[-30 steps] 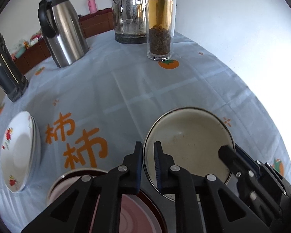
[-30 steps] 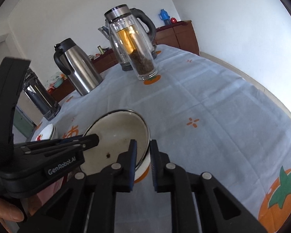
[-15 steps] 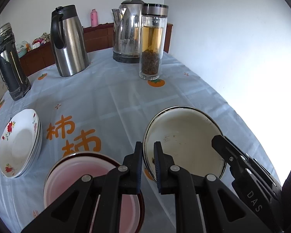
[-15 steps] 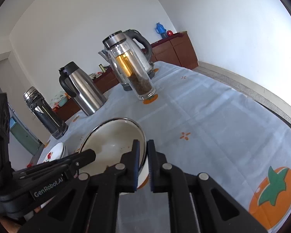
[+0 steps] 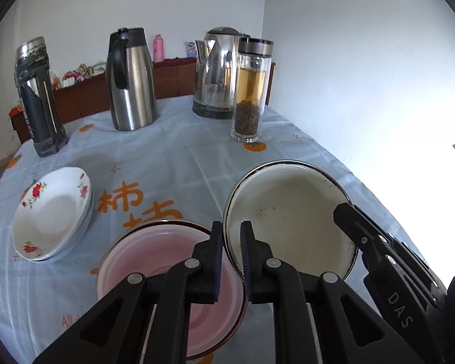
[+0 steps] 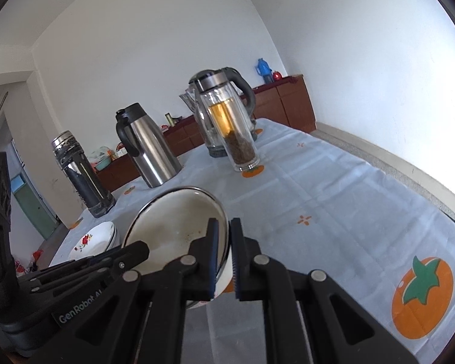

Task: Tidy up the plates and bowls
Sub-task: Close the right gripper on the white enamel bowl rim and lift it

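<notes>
Cream bowl (image 5: 291,212) with a dark rim, held clear of the surface (image 5: 182,157) by both tools at once. The left gripper (image 5: 230,251) pinches the bowl's left rim, its fingers (image 5: 214,248) drawn narrow with the rim between them. The right gripper (image 6: 222,250) pinches the opposite rim in the same way, fingers (image 6: 238,254) narrow on either side of the wall; its tip also shows at the bowl's right edge in the left wrist view. Just left of and below the bowl lies a pink bowl (image 5: 154,261) with a dark red rim, resting on the blue cloth printed with orange fruit. Farther left, a stack of white plates (image 5: 51,209) with red flowers, tilted slightly. Along the far side of the surface, well apart from the bowls: a glass tea bottle (image 5: 250,91) holding amber liquid and dark leaves, an electric kettle (image 5: 215,72) just behind it, a steel jug (image 5: 130,82), and a dark flask (image 5: 38,97). Behind these stands a low wooden cabinet (image 6: 288,103).
</notes>
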Available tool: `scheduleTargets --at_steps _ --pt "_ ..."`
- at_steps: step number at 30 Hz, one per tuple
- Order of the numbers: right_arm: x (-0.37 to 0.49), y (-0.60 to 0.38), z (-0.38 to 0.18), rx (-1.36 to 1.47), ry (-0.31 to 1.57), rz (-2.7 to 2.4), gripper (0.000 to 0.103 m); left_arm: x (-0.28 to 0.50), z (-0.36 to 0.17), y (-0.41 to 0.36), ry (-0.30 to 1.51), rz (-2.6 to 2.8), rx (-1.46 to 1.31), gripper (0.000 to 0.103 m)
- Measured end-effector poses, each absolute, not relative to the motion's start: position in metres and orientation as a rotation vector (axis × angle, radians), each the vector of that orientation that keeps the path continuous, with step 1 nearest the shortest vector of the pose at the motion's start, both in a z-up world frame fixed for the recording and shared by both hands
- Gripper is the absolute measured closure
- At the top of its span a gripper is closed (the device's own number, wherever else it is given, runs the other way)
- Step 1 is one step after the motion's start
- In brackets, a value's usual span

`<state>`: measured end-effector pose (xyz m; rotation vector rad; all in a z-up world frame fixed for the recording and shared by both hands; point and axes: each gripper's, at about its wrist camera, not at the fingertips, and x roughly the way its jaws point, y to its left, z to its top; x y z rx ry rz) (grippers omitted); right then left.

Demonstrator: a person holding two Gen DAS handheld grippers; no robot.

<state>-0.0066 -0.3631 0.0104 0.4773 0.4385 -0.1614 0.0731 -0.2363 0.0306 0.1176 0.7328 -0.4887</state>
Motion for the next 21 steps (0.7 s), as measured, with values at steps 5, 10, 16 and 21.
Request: scheduleTargets --at_steps 5,10,16,21 --pt "-0.011 -0.362 0.015 0.506 0.416 -0.141 0.095 0.072 0.038 -0.228 0.71 -0.506 0.084 0.09" --pt "-0.02 -0.354 0.026 0.512 0.365 -0.131 0.095 0.065 0.048 -0.218 0.678 -0.497 0.074 0.09" --pt "-0.022 -0.337 0.03 0.519 0.355 -0.099 0.095 0.06 0.056 -0.198 0.654 -0.481 0.047 0.09" --pt "-0.023 -0.322 0.034 0.525 0.342 -0.077 0.095 0.055 0.061 -0.18 0.63 -0.453 0.046 0.09"
